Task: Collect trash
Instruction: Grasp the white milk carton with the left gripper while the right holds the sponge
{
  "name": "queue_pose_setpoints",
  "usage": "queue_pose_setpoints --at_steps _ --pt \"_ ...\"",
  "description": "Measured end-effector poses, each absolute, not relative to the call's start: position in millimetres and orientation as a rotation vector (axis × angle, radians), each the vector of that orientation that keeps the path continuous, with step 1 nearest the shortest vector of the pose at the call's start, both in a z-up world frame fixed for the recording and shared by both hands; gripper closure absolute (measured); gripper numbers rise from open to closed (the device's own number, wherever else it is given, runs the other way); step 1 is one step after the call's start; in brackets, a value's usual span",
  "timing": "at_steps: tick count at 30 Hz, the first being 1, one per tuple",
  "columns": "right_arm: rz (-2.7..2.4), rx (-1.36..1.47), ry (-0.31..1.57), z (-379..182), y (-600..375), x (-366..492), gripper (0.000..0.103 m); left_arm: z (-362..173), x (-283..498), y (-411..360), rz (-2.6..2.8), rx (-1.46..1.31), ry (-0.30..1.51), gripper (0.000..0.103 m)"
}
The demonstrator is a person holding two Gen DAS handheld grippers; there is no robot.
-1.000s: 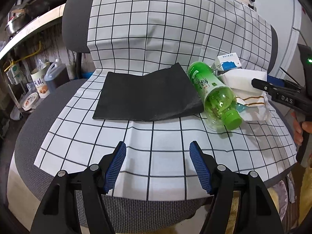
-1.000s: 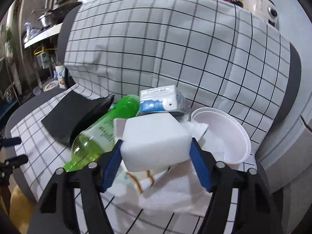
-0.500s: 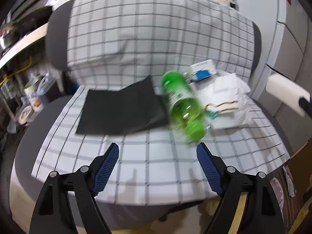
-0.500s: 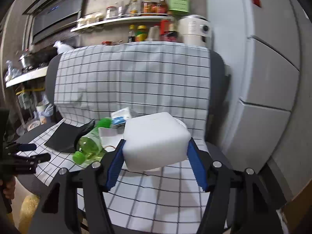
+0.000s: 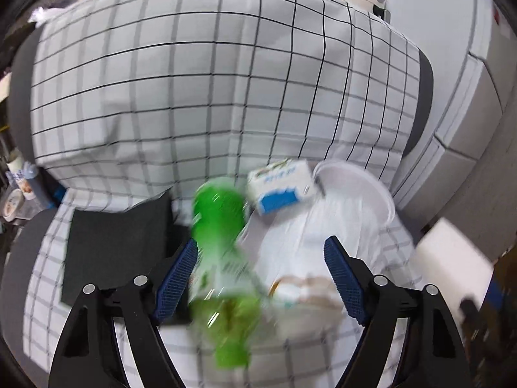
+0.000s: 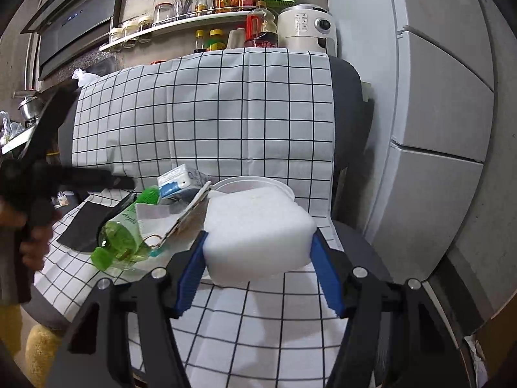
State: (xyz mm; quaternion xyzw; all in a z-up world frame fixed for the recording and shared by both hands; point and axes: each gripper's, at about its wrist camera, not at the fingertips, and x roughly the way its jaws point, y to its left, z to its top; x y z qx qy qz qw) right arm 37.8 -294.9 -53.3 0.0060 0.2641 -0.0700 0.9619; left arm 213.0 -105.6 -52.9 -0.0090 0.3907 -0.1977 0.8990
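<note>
A checked cloth (image 6: 226,113) drapes the grey chair (image 6: 347,103) mid-frame. Upper centre, a shelf (image 6: 181,26) carries jars and sauce bottles beside a cream air fryer (image 6: 307,29). A refrigerator (image 6: 436,97) fills the right.

I'm lifting the foam block (image 6: 258,226) off the trash pile, while my left gripper (image 5: 260,278) is swinging over the green bottle (image 5: 223,258).

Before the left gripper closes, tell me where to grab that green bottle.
Grip the green bottle across its labelled mid-body, coming from above with the open left gripper. It lies on its side, cap toward the seat's front edge, so the round body should fit between the fingers.
</note>
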Motion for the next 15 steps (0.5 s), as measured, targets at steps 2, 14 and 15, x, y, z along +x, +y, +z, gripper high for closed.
queue_pose_setpoints --at_steps 2,14,15 --pt "-0.143 0.023 0.536 -56.1 -301.4 42.7 0.041 -50.6 234.3 -119.2 -0.433 -0.052 0.825 0.021" --pt "-0.172 0.076 0.578 -80.2 -332.5 53.0 0.04 -74.4 311.4 -165.1 -0.394 -0.052 0.963 0.021" --pt "-0.173 0.08 0.582 -81.9 -334.0 52.9 0.04 -77.5 314.2 -166.0 -0.394 -0.056 0.973 0.023"
